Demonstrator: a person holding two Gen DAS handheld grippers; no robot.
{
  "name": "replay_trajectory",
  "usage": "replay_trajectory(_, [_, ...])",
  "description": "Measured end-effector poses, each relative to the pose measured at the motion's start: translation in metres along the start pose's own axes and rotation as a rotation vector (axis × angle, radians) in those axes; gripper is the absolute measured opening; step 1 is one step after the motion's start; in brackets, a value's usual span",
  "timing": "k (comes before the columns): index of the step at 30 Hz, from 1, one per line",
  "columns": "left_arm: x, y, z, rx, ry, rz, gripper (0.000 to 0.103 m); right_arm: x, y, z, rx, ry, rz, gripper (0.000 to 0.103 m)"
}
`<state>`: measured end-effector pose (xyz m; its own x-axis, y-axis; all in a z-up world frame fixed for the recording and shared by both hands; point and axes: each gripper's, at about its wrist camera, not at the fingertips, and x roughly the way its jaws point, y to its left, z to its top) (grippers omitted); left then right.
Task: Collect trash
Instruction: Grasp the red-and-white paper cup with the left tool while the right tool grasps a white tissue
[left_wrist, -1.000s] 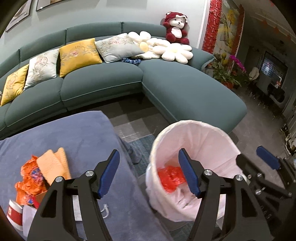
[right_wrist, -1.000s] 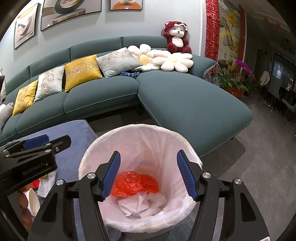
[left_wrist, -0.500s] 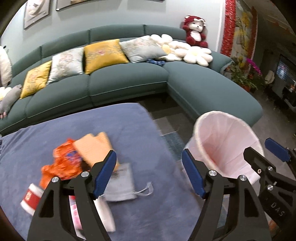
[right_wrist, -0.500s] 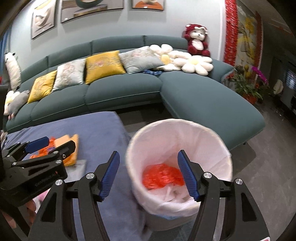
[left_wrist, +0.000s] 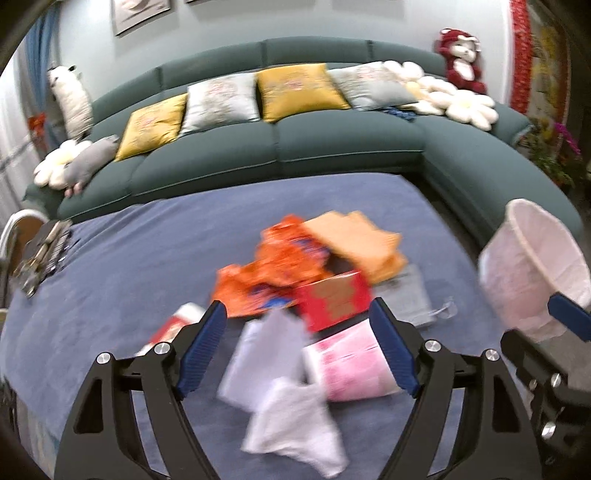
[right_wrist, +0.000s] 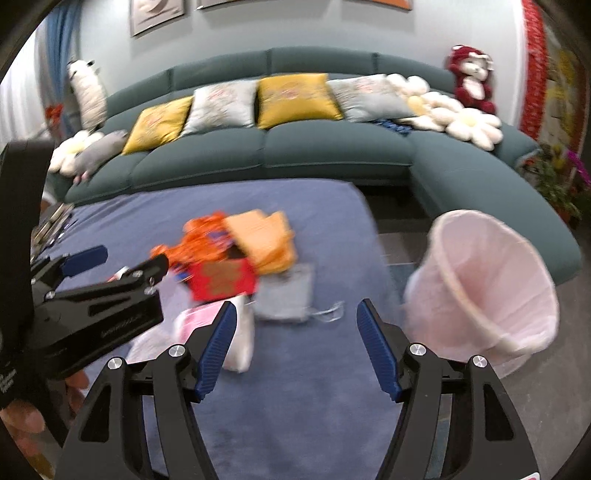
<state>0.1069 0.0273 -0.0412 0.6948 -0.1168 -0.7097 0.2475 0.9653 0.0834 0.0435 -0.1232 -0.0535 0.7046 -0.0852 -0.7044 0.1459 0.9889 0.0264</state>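
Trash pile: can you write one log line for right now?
left gripper: opening, empty | right gripper: open, empty | trash pile: on table | bin: right of table

Teal sofa (left_wrist: 332, 147) — pale wall (left_wrist: 295, 22)

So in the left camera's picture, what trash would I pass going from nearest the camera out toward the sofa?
White crumpled tissue → pink printed packet → red box → orange wrapper → pale orange folded cloths, then bare blue table cover up to the sofa.

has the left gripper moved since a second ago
Yes. The left gripper swung away from the lined bin to over the trash pile on the blue cloth; jaws opening, nothing between them.
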Motion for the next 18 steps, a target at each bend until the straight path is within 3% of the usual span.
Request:
replay_trajectory(4, [0.001, 0.038, -0.016, -0.048, 0.023, 0.049, 0.084, 0.009, 0.039, -0.013, -0.048, 0.038, 0.047, 0.066])
replay_trajectory(9, [0.01, 0.078, -0.035, -0.092, 0.064, 0.089, 0.086, 0.027, 0.077, -0.029, -0.077, 0.093, 0.087, 0.068])
replay_trajectory(18, [0.038, 0.119, -0.054, -0.169, 0.123, 0.08, 0.09, 0.064, 0.124, -0.051, -0.127, 0.18, 0.126, 0.072])
